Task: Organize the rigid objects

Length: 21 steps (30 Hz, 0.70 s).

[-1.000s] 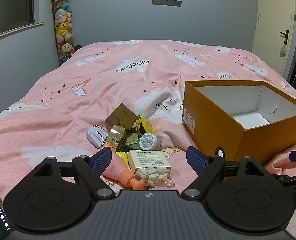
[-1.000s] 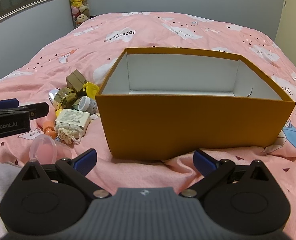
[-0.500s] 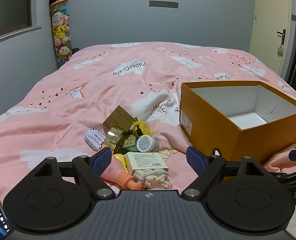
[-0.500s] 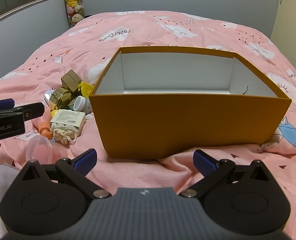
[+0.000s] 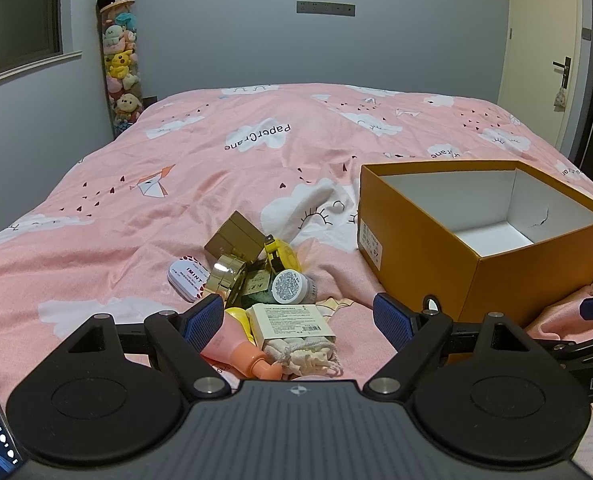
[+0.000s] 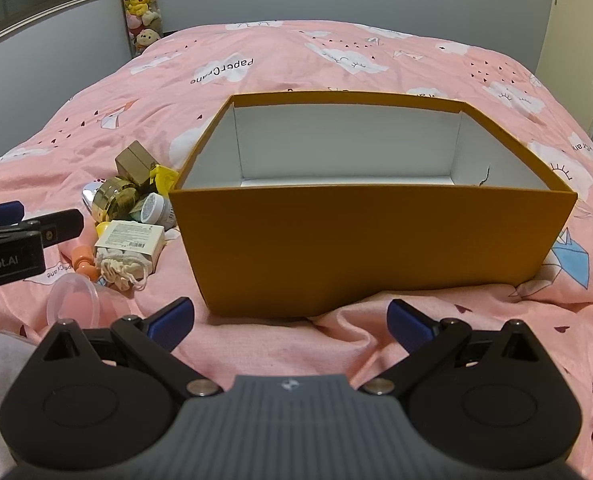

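An empty orange box [image 5: 536, 272] [image 6: 360, 236] with a white inside stands on the pink bed. Left of it lies a pile of small items: a white labelled carton [image 5: 292, 320] [image 6: 130, 237], a pink bottle with an orange cap [image 5: 236, 350], a round white jar [image 5: 292, 287], a gold case [image 5: 224, 274], a brown box [image 5: 236, 236], a white tin [image 5: 187, 276], a yellow tape measure [image 5: 280, 254] and a cloth pouch [image 5: 310, 360]. My left gripper [image 5: 296, 320] is open just in front of the pile. My right gripper [image 6: 290, 318] is open before the box's near wall.
A clear plastic cap [image 6: 70, 300] lies near the pile. A tall tube of plush toys [image 5: 120, 60] stands at the far left wall. A door [image 5: 536, 60] is at the right. The pink bedspread [image 5: 256, 152] stretches far behind the items.
Both views have tilted up and drawn back slightly, so the pile and the box sit lower in view. Both grippers stay open and hold nothing.
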Tool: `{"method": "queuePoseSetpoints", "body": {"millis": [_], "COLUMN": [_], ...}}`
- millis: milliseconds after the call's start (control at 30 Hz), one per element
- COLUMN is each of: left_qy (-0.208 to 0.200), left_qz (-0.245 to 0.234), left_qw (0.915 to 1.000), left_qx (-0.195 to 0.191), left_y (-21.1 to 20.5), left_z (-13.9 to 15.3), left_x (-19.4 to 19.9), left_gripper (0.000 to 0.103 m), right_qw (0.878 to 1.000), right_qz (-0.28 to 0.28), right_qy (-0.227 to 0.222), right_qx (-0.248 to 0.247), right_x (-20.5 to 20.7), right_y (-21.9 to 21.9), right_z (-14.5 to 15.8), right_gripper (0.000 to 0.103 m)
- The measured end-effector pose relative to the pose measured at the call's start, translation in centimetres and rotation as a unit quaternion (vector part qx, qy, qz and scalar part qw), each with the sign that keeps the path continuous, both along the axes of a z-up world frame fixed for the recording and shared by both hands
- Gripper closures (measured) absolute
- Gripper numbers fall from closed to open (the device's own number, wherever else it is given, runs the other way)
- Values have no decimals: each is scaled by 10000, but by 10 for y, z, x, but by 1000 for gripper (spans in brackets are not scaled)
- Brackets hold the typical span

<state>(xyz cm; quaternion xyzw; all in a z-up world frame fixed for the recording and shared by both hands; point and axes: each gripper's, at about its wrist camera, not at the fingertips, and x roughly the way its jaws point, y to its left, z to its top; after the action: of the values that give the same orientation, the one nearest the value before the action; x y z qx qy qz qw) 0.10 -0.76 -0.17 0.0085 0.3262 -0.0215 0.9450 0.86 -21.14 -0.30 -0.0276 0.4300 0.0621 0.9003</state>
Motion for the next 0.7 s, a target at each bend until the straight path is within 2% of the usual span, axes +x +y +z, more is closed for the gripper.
{"method": "queuePoseSetpoints", "body": {"millis": [700], "left_qy": [4], "left_qz": [-2], "left_qw": [10000], "left_qx": [7], "left_y": [0], "left_z": [0], "left_x": [0], "left_gripper": [4], "right_qw": [10000], "right_qz": [5], "right_qy": [12], "right_qx": [-20], "right_x": [-1], "right_y": [0], "right_z": [-1], "right_gripper": [2]}}
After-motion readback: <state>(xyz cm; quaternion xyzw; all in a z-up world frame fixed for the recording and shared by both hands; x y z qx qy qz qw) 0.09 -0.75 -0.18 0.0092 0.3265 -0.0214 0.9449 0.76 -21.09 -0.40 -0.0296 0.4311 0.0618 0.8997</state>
